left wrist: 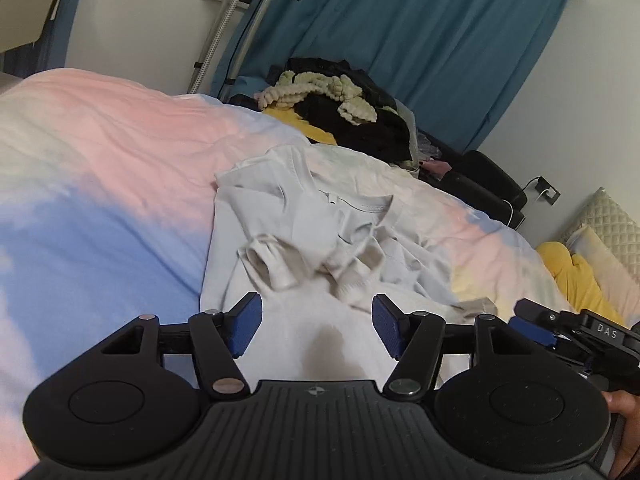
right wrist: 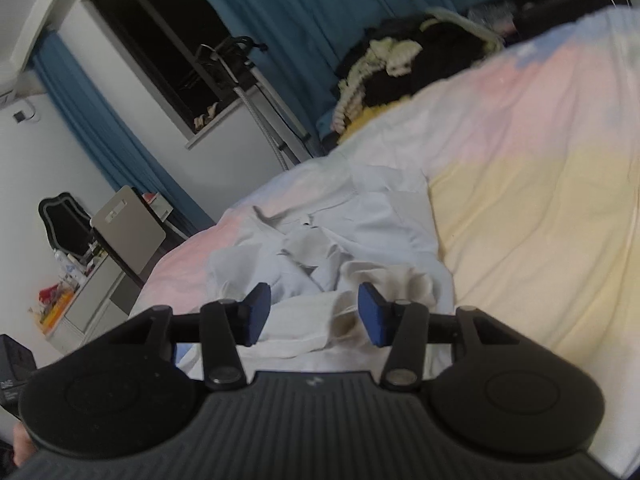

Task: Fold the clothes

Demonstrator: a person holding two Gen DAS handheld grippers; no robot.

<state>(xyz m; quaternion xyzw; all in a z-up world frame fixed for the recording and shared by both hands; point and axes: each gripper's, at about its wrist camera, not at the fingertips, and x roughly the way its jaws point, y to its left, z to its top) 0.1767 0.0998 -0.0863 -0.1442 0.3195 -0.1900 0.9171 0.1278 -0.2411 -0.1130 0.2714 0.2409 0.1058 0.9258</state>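
A white T-shirt [left wrist: 304, 232] lies crumpled on the pastel bed cover [left wrist: 104, 152], its collar and a sleeve bunched in the middle. My left gripper [left wrist: 316, 326] is open just above the shirt's near hem, with nothing between its blue pads. The right gripper [left wrist: 532, 328] shows at the right edge of the left wrist view, beside the shirt's corner. In the right wrist view the same shirt [right wrist: 320, 240] lies ahead, and my right gripper [right wrist: 314, 312] is open over a fold of its near edge.
A pile of black, yellow and cream clothes [left wrist: 344, 108] sits at the far edge of the bed. A yellow item [left wrist: 576, 276] and a pillow [left wrist: 600, 240] lie at the right. Teal curtains [left wrist: 420, 40] hang behind. A desk with clutter [right wrist: 80, 280] stands left of the bed.
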